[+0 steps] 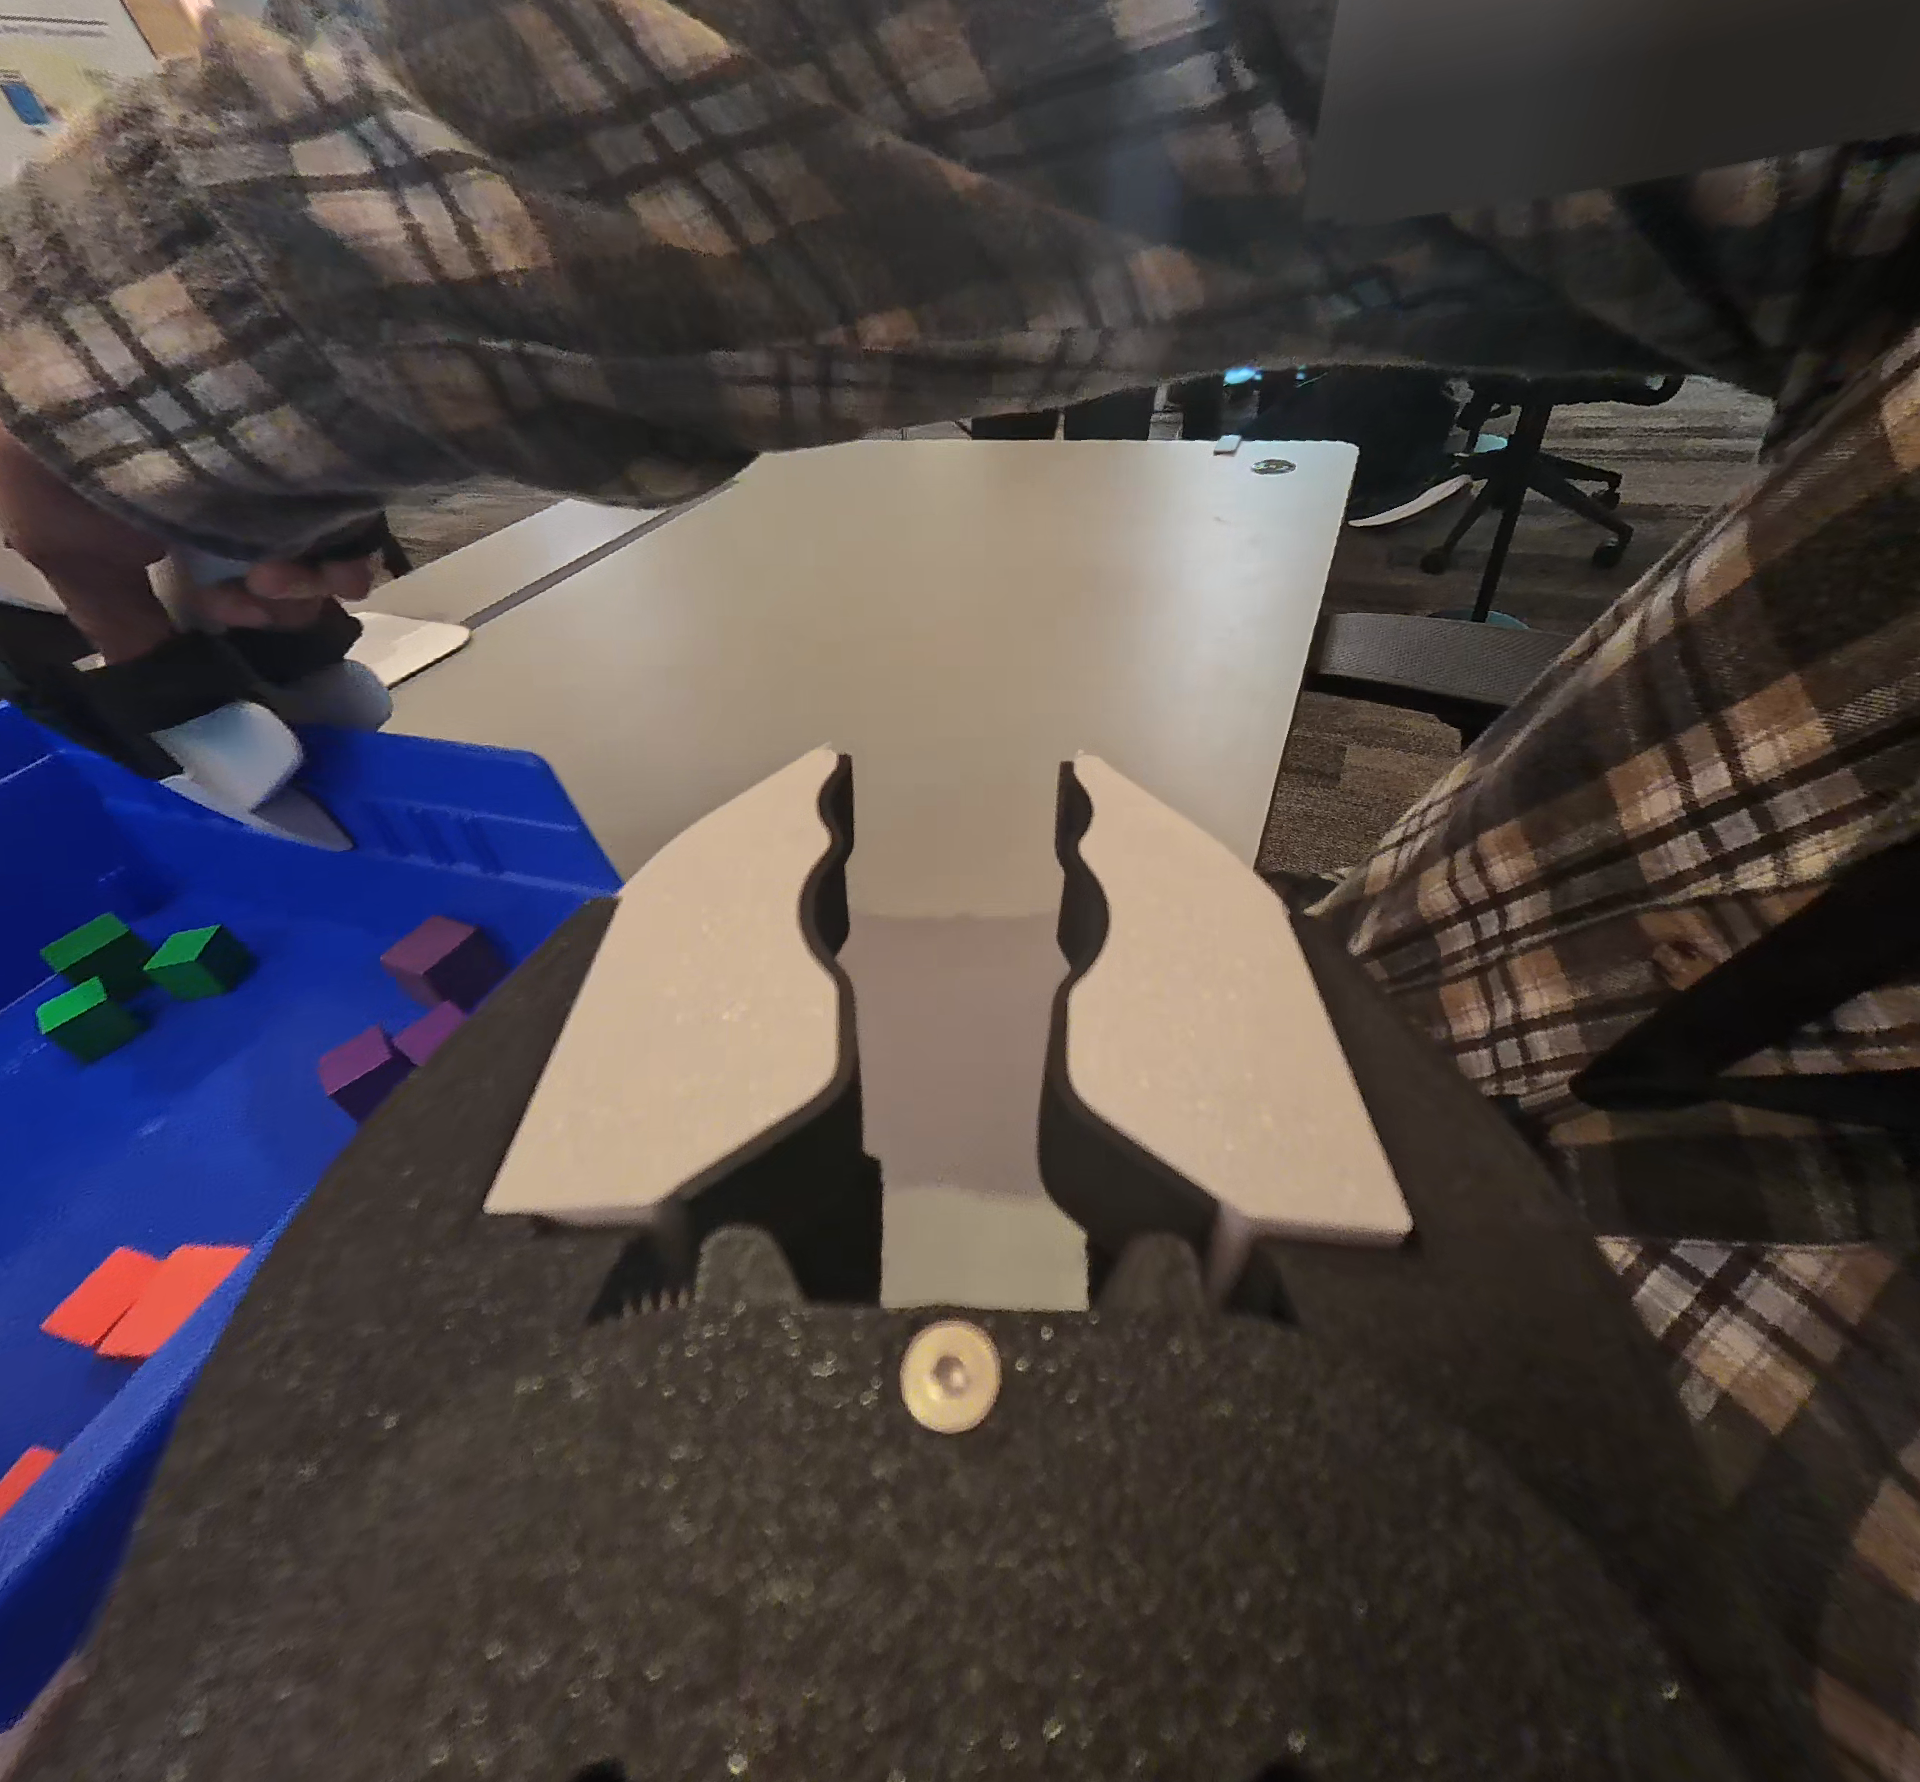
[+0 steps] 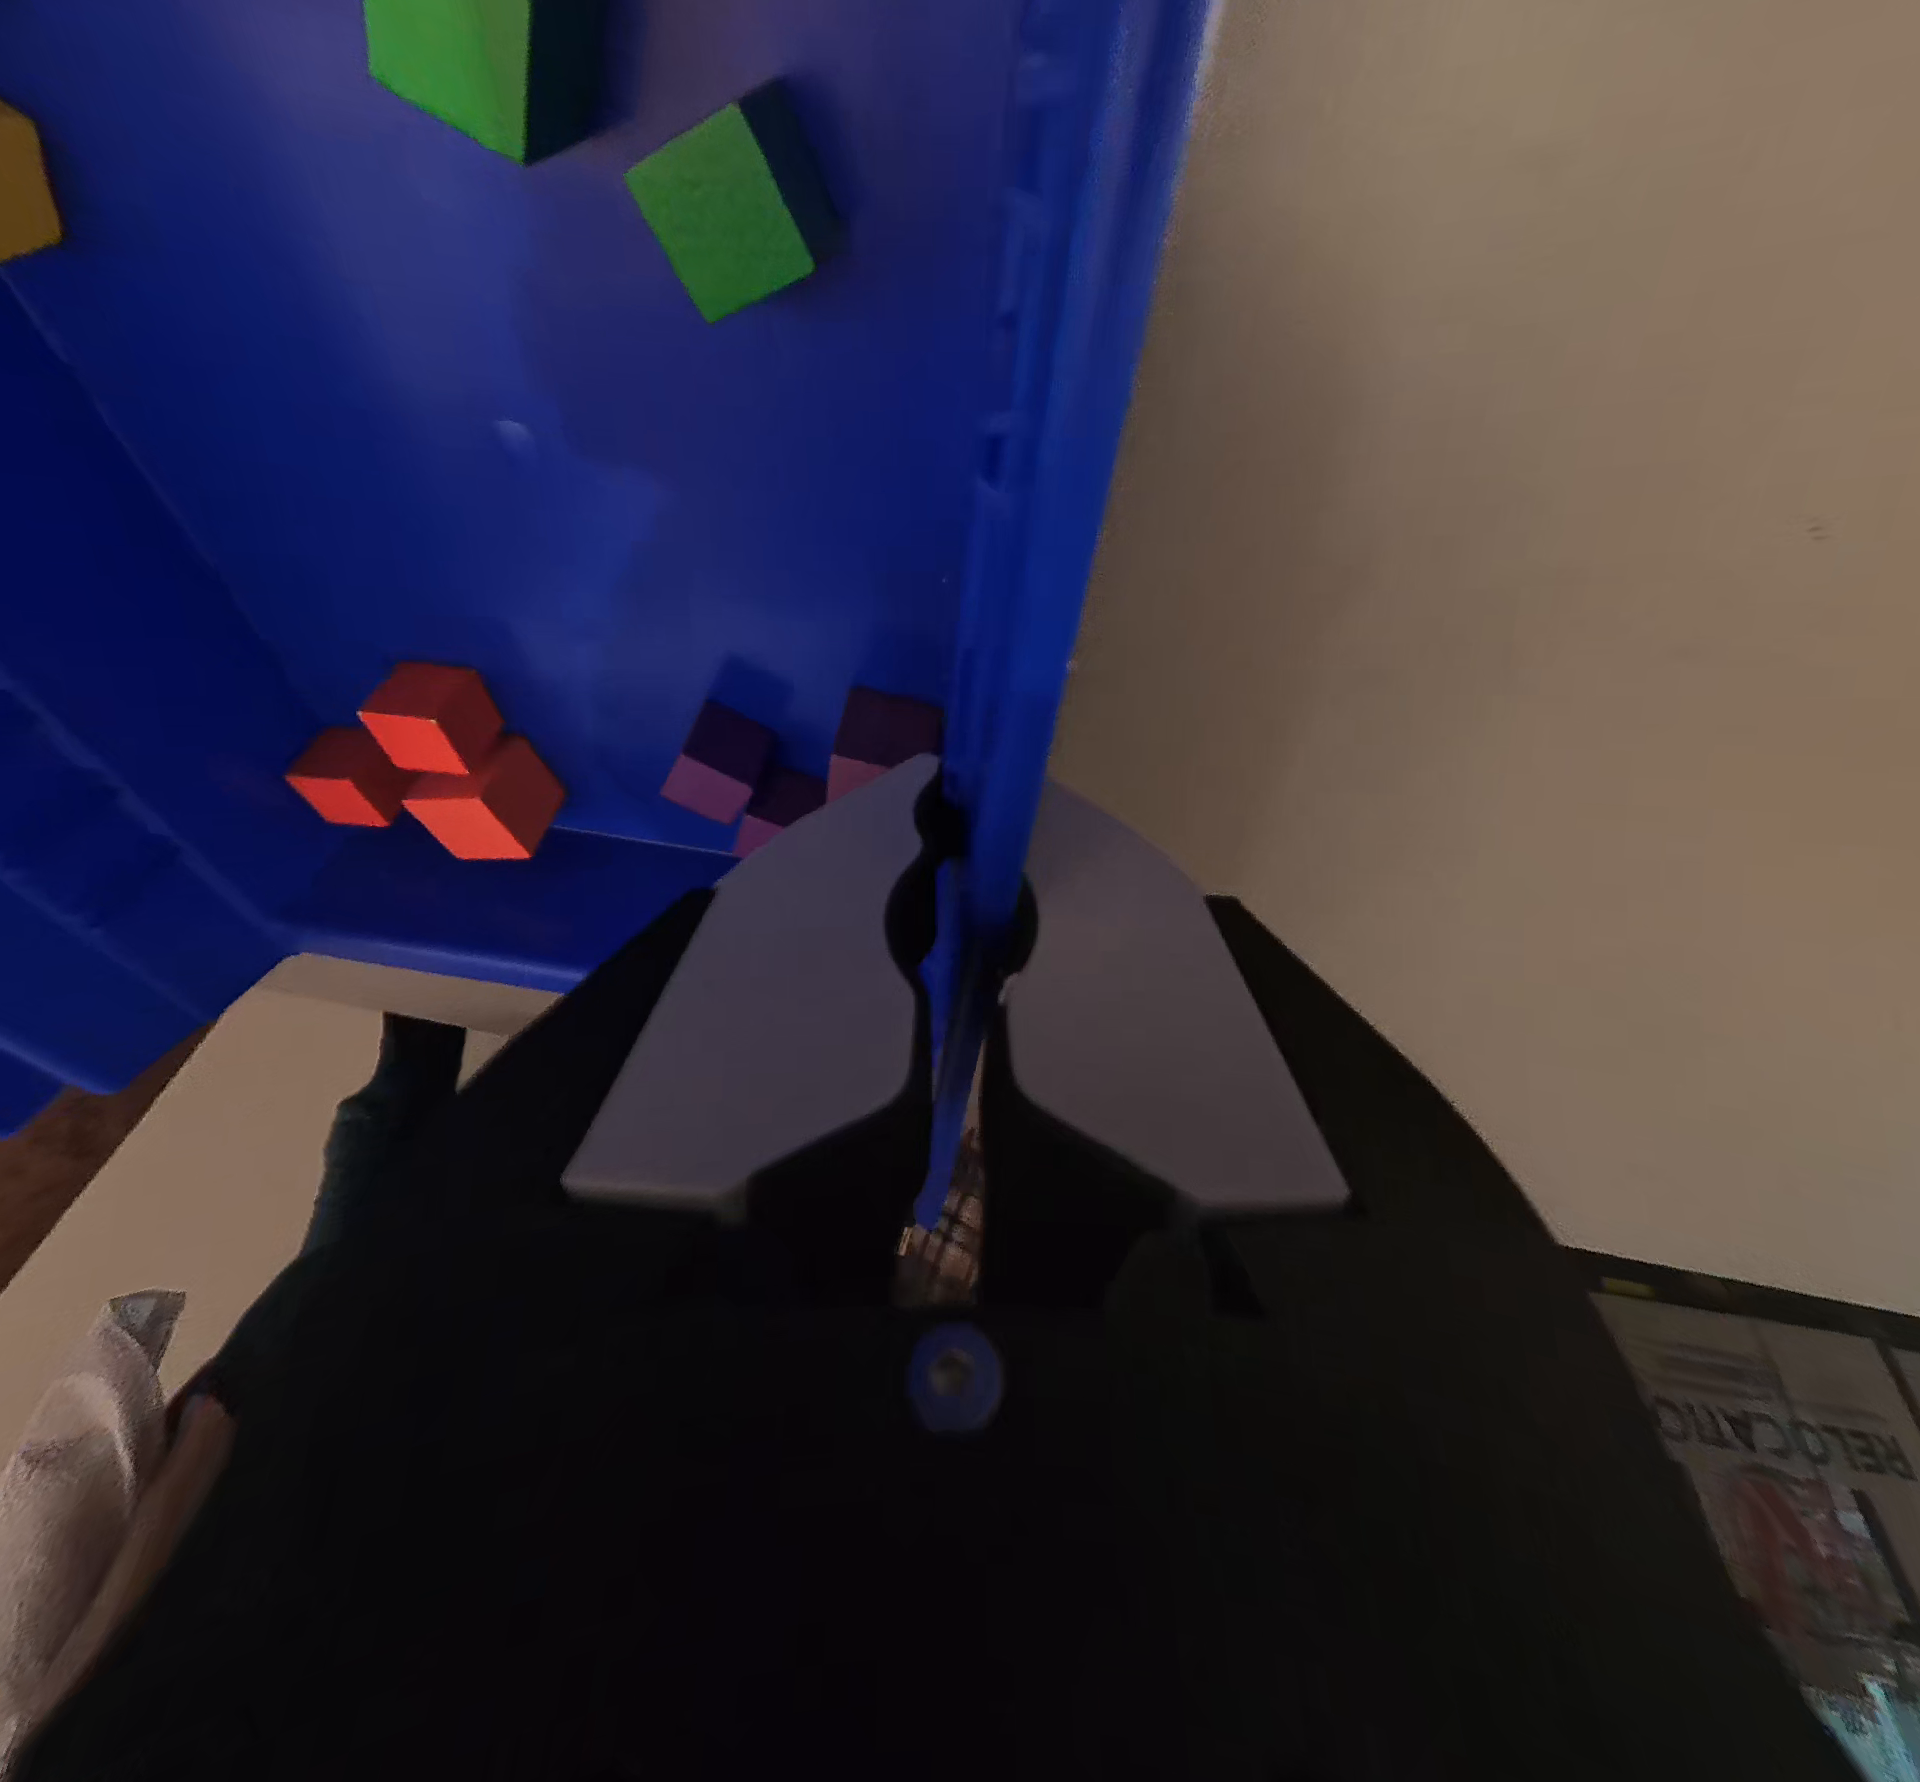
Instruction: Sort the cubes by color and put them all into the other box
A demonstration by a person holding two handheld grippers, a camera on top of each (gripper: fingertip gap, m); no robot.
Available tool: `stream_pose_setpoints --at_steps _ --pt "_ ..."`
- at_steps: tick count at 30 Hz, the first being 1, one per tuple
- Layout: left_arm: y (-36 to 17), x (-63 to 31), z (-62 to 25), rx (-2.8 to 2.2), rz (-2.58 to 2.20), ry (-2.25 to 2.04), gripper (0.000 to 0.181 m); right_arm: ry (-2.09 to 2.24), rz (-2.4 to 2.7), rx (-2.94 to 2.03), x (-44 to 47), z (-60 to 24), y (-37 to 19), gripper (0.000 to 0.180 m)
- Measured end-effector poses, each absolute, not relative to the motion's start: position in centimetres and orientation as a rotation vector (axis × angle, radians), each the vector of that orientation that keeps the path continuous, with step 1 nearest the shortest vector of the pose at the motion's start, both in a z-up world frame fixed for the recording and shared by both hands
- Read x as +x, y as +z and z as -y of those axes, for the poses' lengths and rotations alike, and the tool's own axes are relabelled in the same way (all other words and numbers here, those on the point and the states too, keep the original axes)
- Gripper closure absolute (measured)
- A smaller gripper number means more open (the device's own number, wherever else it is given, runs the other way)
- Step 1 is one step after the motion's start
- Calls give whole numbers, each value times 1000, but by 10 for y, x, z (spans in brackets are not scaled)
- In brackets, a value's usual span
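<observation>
**Cubes grouped by colour in blue box; right gripper clamped on its wall**

Cubes lie on the floor of the blue box (image 2: pixel 582 506), sorted into clusters by colour. In the right wrist view: 3 red cubes (image 2: pixel 431 761) touching one another near the closer end wall, purple cubes (image 2: pixel 727 766) just beside the side wall and partly hidden behind the fingers, green cubes (image 2: pixel 727 210) farther along, apart from each other, and 1 yellow cube (image 2: pixel 23 189) cut off by the left frame edge.

Right gripper (image 2: pixel 961 859): fingers closed on the box's thin side wall, 1 finger inside the box and 1 outside. Bare bench (image 2: pixel 1507 485) runs open along the outer side of that wall. Box corner overhangs the bench edge at lower left of this view. Frame is blurred.

Left gripper (image 1: pixel 956 776): fingers spread apart, nothing between them, held over the grey bench (image 1: pixel 935 610) just beside the box rim (image 1: pixel 488 839). Open bench surface ahead of the fingers as far as its far edge; office chairs (image 1: pixel 1527 496) on the carpet beyond.

Left wrist view also shows, inside the box, 3 green cubes (image 1: pixel 114 979) close together, purple cubes (image 1: pixel 442 953) near the closer wall, and red cubes (image 1: pixel 145 1301) lower left. The right gripper (image 1: pixel 244 776) sits at the box's far rim, under a plaid sleeve (image 1: pixel 623 226) that fills the upper frame.
</observation>
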State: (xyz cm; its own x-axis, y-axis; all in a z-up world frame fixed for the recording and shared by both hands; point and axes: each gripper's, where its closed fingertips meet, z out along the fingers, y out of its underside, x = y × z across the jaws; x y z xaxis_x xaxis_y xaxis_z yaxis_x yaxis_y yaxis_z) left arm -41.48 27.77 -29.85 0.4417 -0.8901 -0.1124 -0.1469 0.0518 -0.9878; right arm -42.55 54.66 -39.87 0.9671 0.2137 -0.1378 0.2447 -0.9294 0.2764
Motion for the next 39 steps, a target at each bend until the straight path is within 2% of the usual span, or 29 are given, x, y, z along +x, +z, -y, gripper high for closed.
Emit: stream_pose_setpoints --at_steps 19,26,28,34,39 --pt "-308 -437 -279 -1451 -919 -759 144 -360 -54 2846 -461 -585 -398 172" --pt "-308 -438 -279 -1457 -916 -760 144 -383 -102 2872 -465 -592 -395 170" --pt "-307 -436 -279 -1456 -921 -756 144 -358 -138 2885 -460 -592 -390 160" --pt "-306 -425 -279 -1456 -956 -740 144 -375 -250 2892 -443 -586 -360 145" --pt "-305 -435 -288 -1498 -961 -595 138 -611 -452 2928 -408 -581 -309 137"
